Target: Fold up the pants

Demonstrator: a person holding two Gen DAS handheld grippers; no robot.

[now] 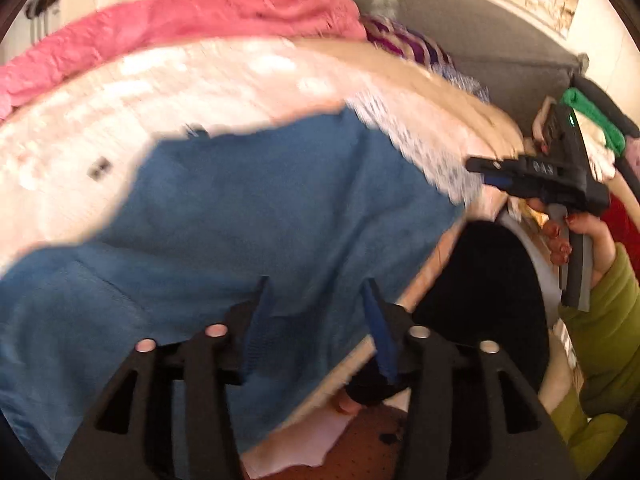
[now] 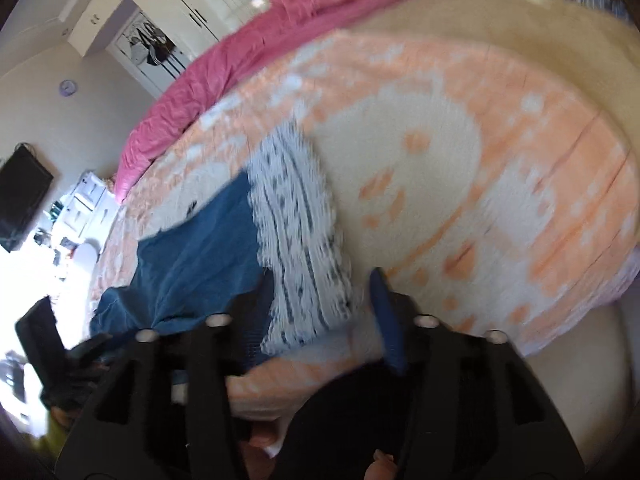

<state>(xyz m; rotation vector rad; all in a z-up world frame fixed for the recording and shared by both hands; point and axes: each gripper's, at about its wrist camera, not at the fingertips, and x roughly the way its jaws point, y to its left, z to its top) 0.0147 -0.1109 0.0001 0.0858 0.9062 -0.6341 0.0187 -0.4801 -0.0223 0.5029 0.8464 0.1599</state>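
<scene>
Blue pants lie flat on orange-white blanket, long axis running along the blanket's near edge; left gripper and right gripper both spread, pinching nothing, motion-blurred

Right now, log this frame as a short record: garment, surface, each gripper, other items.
garment: blue pants with a white patterned part, lying on the bed
surface: orange-and-cream blanket
left gripper: open, fingers over the blue cloth, nothing pinched
right gripper: open, over the patterned part
other: pink cover along the far side
image: blurred
</scene>
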